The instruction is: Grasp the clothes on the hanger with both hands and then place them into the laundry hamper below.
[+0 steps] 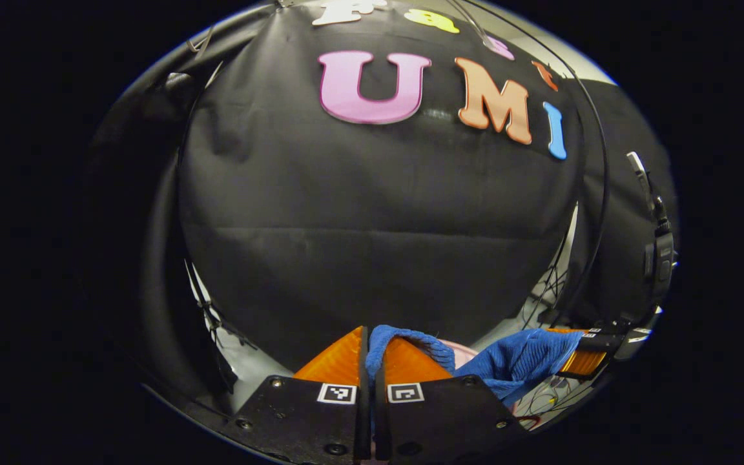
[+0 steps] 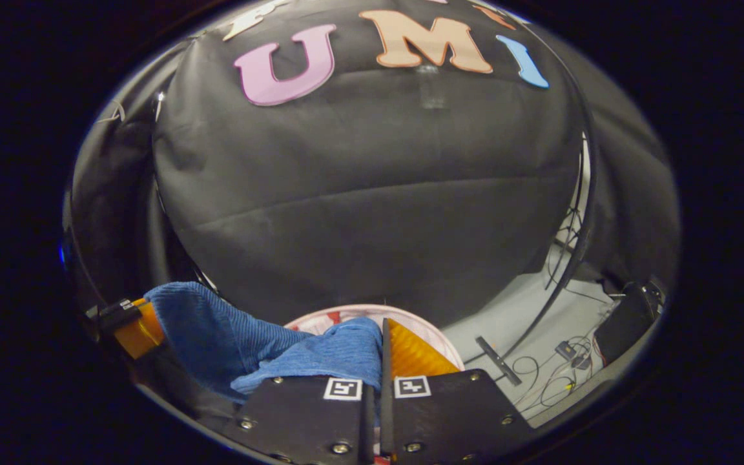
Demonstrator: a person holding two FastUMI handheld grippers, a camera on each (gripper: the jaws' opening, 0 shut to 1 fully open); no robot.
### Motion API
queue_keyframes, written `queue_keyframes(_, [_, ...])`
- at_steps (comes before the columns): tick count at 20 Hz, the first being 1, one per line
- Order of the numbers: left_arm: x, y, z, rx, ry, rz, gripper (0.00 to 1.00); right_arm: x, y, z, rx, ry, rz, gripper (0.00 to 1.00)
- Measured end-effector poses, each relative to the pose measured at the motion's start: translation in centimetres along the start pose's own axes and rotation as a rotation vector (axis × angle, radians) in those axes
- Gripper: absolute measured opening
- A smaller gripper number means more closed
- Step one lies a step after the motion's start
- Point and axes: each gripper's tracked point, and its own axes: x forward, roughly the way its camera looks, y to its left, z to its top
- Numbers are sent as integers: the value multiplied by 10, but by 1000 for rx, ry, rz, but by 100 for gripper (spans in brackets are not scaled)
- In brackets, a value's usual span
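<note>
Blue ribbed knit, the garment (image 1: 514, 361), fills the lower edge of the left gripper view. At six o'clock the left gripper (image 1: 372, 352) has its two fingers pressed together with a fold of the cloth pinched between them, the fabric curling over the tip of one finger toward one o'clock. From there the cloth sags and runs out to four o'clock, where the right gripper (image 1: 588, 358) holds its far end. A sliver of pale pink rim, the laundry hamper (image 1: 461, 352), peeks out just behind the knit at five o'clock.

In the right gripper view the right gripper's own fingers meet at six o'clock, closed on the cloth, which bunches over the finger on the seven o'clock side. The knit stretches away to eight o'clock, where the left gripper grips its other end. Beyond the fingertips, at about six o'clock, the hamper's round rim shows, with cables on the pale floor (image 2: 527, 303) at four o'clock.

I judge the grasp done and the carry in hand: the garment hangs between both tools, above or just before the hamper. The next move calls for lowering both ends over the opening, then parting both tools together so the cloth drops inside rather than draping over the rim.
</note>
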Motion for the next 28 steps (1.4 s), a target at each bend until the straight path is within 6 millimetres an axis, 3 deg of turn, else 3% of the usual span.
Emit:
queue_keyframes(6, [15, 4, -74, -6, 170, 3, 6, 15, -12, -49, -42, 127, -26, 8])
queue_keyframes(8, [16, 2, -97, 20, 226, -20, 8, 11, -19, -56, -34, 132, -45, 10])
queue_keyframes(9, [17, 1, -106, 37, 251, -22, 8, 12, -20, -58, -22, 134, -42, 21])
queue_keyframes(10, [17, -1, -110, 38, 253, -33, 10, 6, -22, -54, -23, 124, -52, 15])
queue_keyframes(12, [12, -6, -98, 29, 228, -39, 27, -5, -31, -41, -33, 99, -82, 42])
queue_keyframes(13, [9, -7, -91, 24, 216, -35, 36, -11, -35, -38, -33, 90, -93, 45])
queue_keyframes(14, [6, -6, -87, 20, 205, -24, 45, -16, -37, -34, -28, 80, -100, 58])
queue_keyframes(15, [4, -7, -82, 14, 200, -26, 61, -25, -40, -29, -22, 67, -112, 71])
queue_keyframes(16, [-2, -6, -76, 6, 193, -19, 64, -29, -42, -25, -15, 57, -122, 82])
queue_keyframes(18, [-10, -3, -68, 7, 181, -7, 86, -38, -46, -19, -4, 49, -124, 83])
queue_keyframes(19, [-15, 1, -65, 10, 173, 1, 97, -41, -44, -16, -3, 43, -126, 92])
queue_keyframes(20, [-15, 1, -62, 14, 169, 2, 99, -45, -47, -11, -6, 37, -146, 89])
queue_keyframes(21, [-19, 3, -59, 19, 165, 5, 99, -49, -53, -9, -12, 33, -166, 96])
queue_keyframes(26, [-36, 8, -51, 39, 168, 8, 98, -76, -46, 16, -48, -24, -184, 96])
queue_keyframes(28, [-46, 10, -36, 33, 158, 5, 98, -89, -49, 29, -87, -53, -224, 96])
